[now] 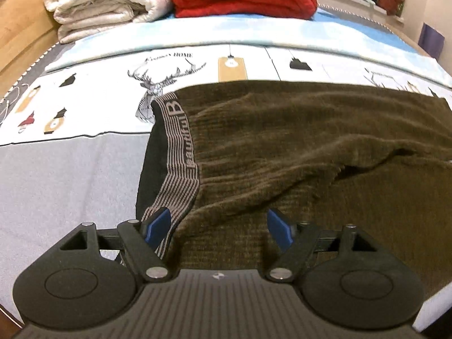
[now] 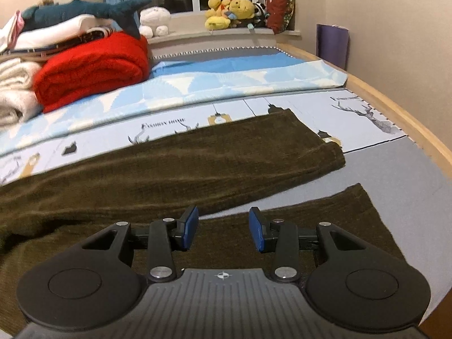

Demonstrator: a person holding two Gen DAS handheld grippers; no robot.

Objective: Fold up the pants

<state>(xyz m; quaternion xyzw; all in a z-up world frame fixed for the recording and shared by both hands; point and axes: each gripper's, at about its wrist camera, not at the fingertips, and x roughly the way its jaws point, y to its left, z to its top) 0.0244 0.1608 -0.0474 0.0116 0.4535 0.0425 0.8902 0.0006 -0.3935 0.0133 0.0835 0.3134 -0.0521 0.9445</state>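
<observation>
Dark olive corduroy pants (image 1: 296, 130) lie spread on the bed. Their striped waistband (image 1: 180, 152) runs down the left side in the left wrist view. My left gripper (image 1: 220, 226) is open, low over the near waist corner, with its left blue pad (image 1: 158, 226) against the waistband. In the right wrist view the two legs (image 2: 197, 163) stretch to the right, the far leg ending at a hem (image 2: 325, 147) and the near leg at a hem (image 2: 364, 206). My right gripper (image 2: 223, 228) is open just above the near leg, holding nothing.
A folded red blanket (image 2: 93, 70) and white bedding (image 1: 104, 2) sit at the back of the bed. Plush toys (image 2: 234, 11) line the windowsill. The wooden bed rim (image 2: 409, 121) curves along the right. Grey sheet (image 1: 70, 175) lies left of the pants.
</observation>
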